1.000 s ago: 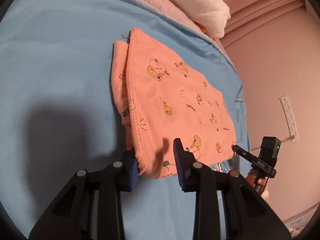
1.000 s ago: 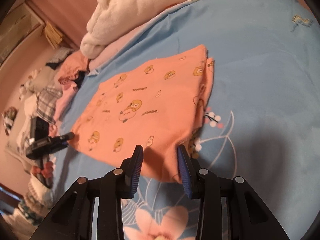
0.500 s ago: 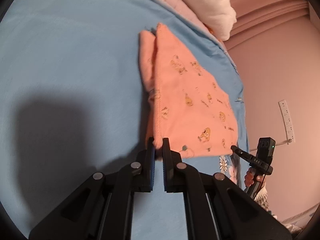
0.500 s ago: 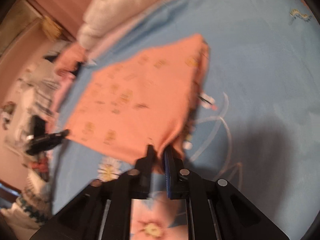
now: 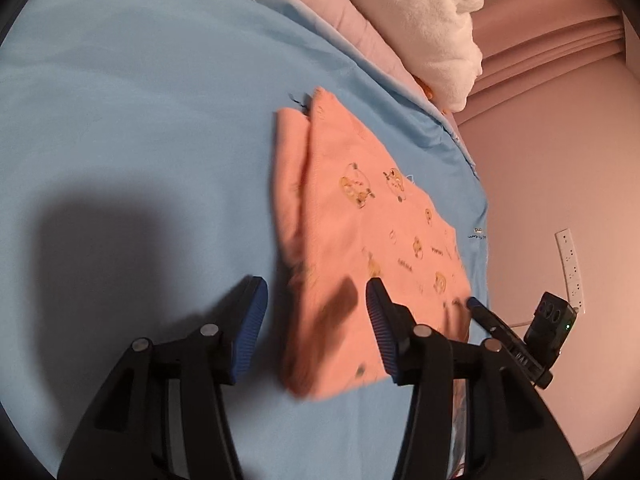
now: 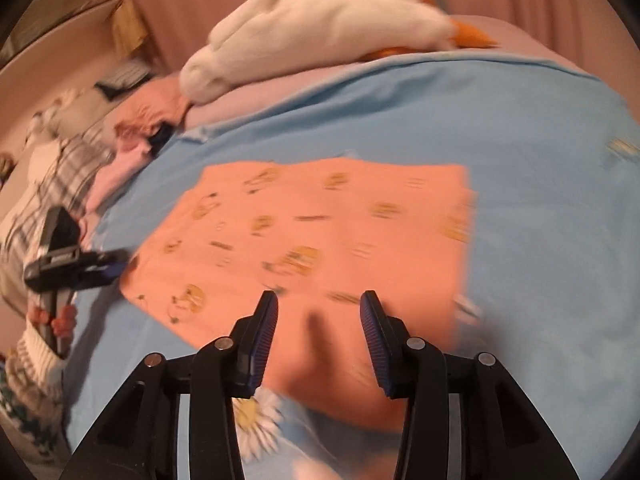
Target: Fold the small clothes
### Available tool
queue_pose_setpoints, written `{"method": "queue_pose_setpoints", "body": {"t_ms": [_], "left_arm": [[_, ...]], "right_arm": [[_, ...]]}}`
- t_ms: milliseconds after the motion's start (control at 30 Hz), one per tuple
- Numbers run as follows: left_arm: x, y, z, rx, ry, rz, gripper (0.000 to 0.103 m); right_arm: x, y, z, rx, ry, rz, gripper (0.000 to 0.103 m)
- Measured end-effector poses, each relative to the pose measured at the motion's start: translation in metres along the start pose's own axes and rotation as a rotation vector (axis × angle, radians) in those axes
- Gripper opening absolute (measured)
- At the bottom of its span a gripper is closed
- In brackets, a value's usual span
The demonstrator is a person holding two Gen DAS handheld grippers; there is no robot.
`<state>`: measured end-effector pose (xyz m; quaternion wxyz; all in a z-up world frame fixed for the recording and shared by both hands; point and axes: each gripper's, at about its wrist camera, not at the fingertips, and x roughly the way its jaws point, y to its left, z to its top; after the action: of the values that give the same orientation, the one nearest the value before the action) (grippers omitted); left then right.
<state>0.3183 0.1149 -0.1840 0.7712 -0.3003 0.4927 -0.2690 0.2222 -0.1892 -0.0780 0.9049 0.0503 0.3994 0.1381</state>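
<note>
Nearest the lens in the left wrist view: left gripper (image 5: 316,300), jaws parted and opening, blue pads clear of the cloth, the near corner of the folded orange garment (image 5: 360,248) lying loose between and just beyond them on the blue bedsheet (image 5: 140,128). Off to its right, at the garment's other near corner, the right gripper (image 5: 472,303). In the right wrist view, right gripper (image 6: 318,308) likewise released, jaws opening, garment edge under the gap, nothing pinched. Beyond the fingertips, flat orange fabric printed with small cartoon figures. Farther still, past the garment, a pink blanket (image 5: 340,20) and a white plush bundle (image 6: 328,20) atop it.
</note>
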Motion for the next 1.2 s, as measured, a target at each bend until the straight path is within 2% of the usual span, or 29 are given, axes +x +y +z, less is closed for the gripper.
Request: {"method": "queue_pose_setpoints", "body": {"t_ms": [100,167,233,300,333,433,500,533,733,833,933,1000,1033,1100,1200], "left_arm": [[0.019,-0.01,0.012,0.016,0.019,0.001,0.05],[0.029,-0.012,0.02,0.018,0.027,0.008,0.049],[0.036,-0.012,0.029,0.006,0.032,0.004,0.044],[0.043,-0.01,0.037,-0.009,0.04,0.02,0.023],[0.046,-0.009,0.039,-0.014,0.046,0.027,0.022],[0.049,-0.007,0.04,-0.023,0.038,0.026,0.018],[0.048,-0.008,0.038,-0.017,0.03,0.038,0.017],[0.047,-0.009,0.037,-0.017,0.027,0.043,0.017],[0.046,-0.009,0.037,-0.006,0.026,0.058,0.017],[0.046,-0.008,0.037,-0.01,0.021,0.064,0.017],[0.045,-0.014,0.037,-0.011,0.014,0.081,0.015],[0.043,-0.023,0.037,0.001,0.002,0.106,0.015],[0.04,-0.029,0.037,0.007,-0.004,0.112,0.015],[0.033,-0.044,0.037,0.032,-0.021,0.123,0.014],[0.024,-0.073,0.036,0.091,-0.035,0.138,0.014]], "right_arm": [[0.029,0.02,0.018,-0.057,0.013,0.013,0.039],[0.046,0.026,0.034,-0.056,0.02,0.016,0.029],[0.057,0.027,0.046,-0.028,0.02,0.019,0.022],[0.072,0.026,0.062,0.021,0.029,0.021,0.014],[0.079,0.026,0.067,0.036,0.035,0.012,0.01],[0.104,0.024,0.079,0.076,0.058,-0.031,0.009],[0.128,0.022,0.075,0.097,0.131,-0.05,0.007],[0.131,0.022,0.074,0.092,0.131,-0.055,0.005],[0.093,0.036,0.061,0.033,0.106,-0.02,0.005],[0.067,0.051,0.029,-0.016,0.142,0.014,0.005],[0.07,0.063,-0.001,-0.066,0.211,0.007,0.005],[0.069,0.069,-0.008,-0.112,0.181,-0.023,0.005],[0.067,0.069,-0.008,-0.106,0.182,-0.021,0.005],[0.061,0.06,-0.002,-0.022,0.191,0.049,0.005],[0.038,0.04,-0.003,0.099,0.126,0.156,0.007]]}}
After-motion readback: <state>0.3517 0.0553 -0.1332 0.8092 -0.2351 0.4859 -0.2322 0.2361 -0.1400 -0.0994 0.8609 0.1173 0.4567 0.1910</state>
